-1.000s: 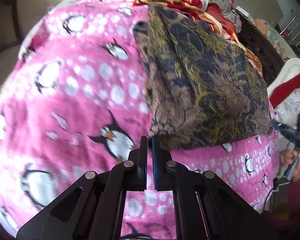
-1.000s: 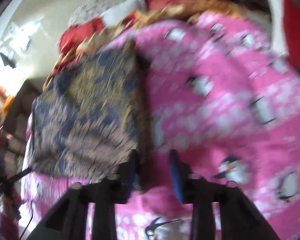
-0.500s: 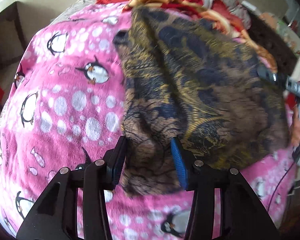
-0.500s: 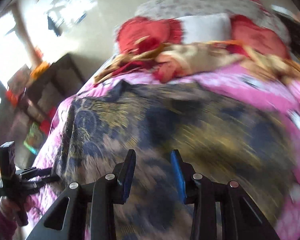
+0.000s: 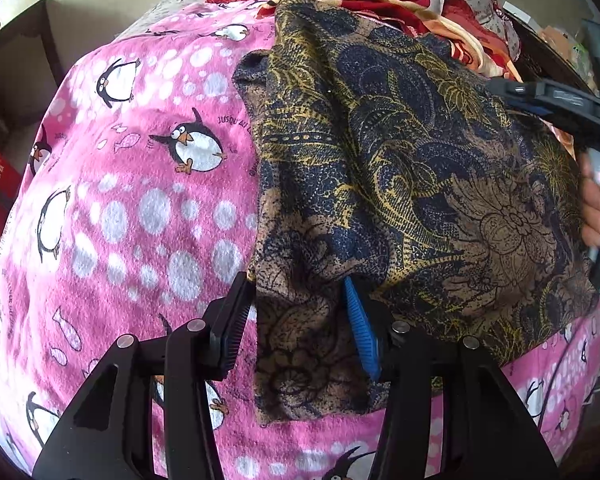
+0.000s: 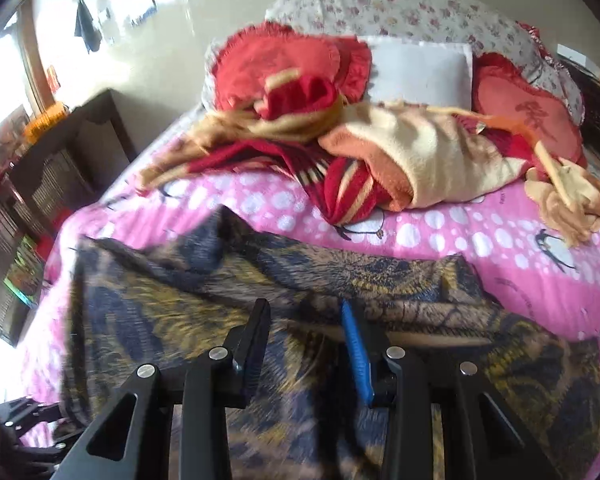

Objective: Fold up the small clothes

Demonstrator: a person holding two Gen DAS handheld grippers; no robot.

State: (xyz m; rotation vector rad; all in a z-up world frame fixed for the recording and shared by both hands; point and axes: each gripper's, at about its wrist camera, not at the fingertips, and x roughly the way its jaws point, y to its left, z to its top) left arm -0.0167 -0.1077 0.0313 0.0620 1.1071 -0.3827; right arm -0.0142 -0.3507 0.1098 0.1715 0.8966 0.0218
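Left wrist view: the left hand-held gripper (image 5: pixel 300 320) gapes wide around a corner of the patterned cloth (image 5: pixel 400 168) on the pink blanket (image 5: pixel 140 208); best to pinch the corner fully before lifting, right hand-held gripper (image 6: pixel 306 344) likewise open, holding nothing.

My right gripper (image 6: pixel 306 346) sits over the patterned garment (image 6: pixel 380 288), jaws parted, cloth between and beneath them; contact unclear. Garment lies rumpled and motion-blurred on the pink penguin blanket (image 6: pixel 520 248). Beyond it: red-and-cream blanket heap (image 6: pixel 400 160), red cushions (image 6: pixel 284 64), white pillow (image 6: pixel 420 70). Dark cabinet (image 6: pixel 68 148) left.
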